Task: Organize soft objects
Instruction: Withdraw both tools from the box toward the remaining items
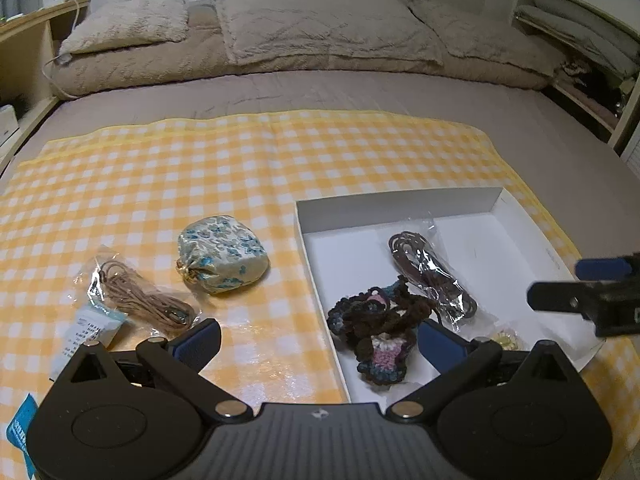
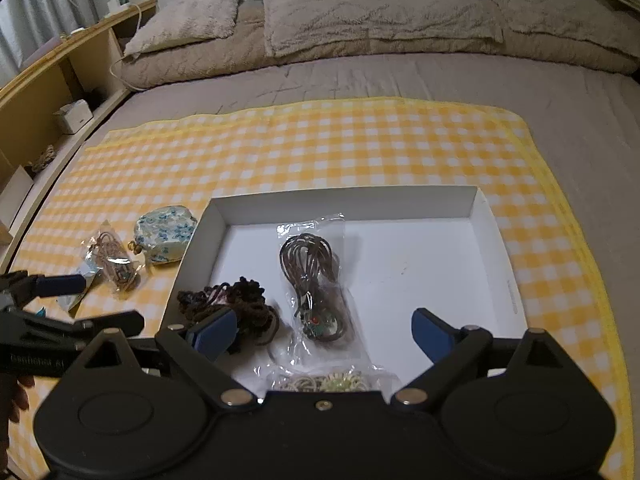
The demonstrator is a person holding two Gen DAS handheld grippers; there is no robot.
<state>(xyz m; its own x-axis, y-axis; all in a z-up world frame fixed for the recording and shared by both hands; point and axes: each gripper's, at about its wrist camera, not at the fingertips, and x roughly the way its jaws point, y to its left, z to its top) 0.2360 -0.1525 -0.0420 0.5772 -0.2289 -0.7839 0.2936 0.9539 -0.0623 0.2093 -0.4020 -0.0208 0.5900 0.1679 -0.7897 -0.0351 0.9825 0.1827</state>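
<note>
Risk lies mostly with the 2 things not yet boxed: the floral pouch (image 1: 222, 260) and the bagged tan cord (image 1: 140, 300), both on the checked cloth (image 1: 280, 152) over the bed, left of the white box (image 1: 400, 200). Slick plastic could slip from the pads, and a grab near the thin box wall could shove or tip it. Inside the box lie a crocheted piece (image 1: 376, 332), a bagged dark cord (image 2: 316, 280) and a small bagged pale item (image 2: 328, 382) at the near edge. Both the left hand-held gripper (image 1: 316, 340) and right hand-held gripper (image 2: 324, 332) are released, grasping nothing.
</note>
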